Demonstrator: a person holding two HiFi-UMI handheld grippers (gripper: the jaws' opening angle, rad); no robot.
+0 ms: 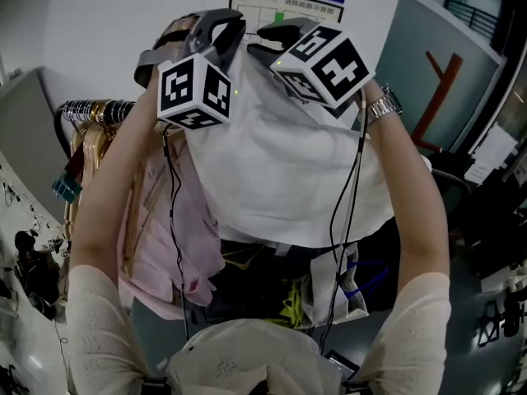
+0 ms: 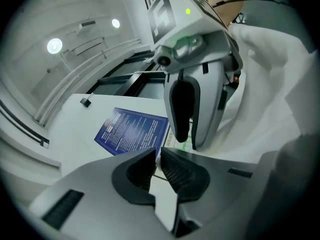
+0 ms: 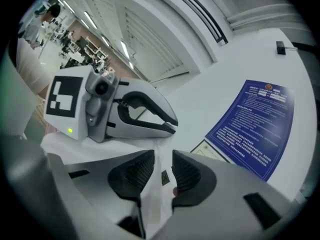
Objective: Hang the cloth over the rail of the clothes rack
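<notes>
White cloth [image 1: 280, 179] held up by both grippers

The cloth hangs below the two grippers, its top edge pinched in the nearly closed left gripper [image 2: 157, 156] and clamped between the jaws of the right gripper [image 3: 163, 160]. Both forearms are raised with elbows bent, the grippers close side by side. The clothes rack [image 1: 90, 109] stands below and left of the left gripper.

left tool [image 2: 159, 160]: jaws clamped on cloth [image 1: 280, 179] | right tool [image 3: 162, 170]: likewise clamped | both raised high, tips close together
</notes>
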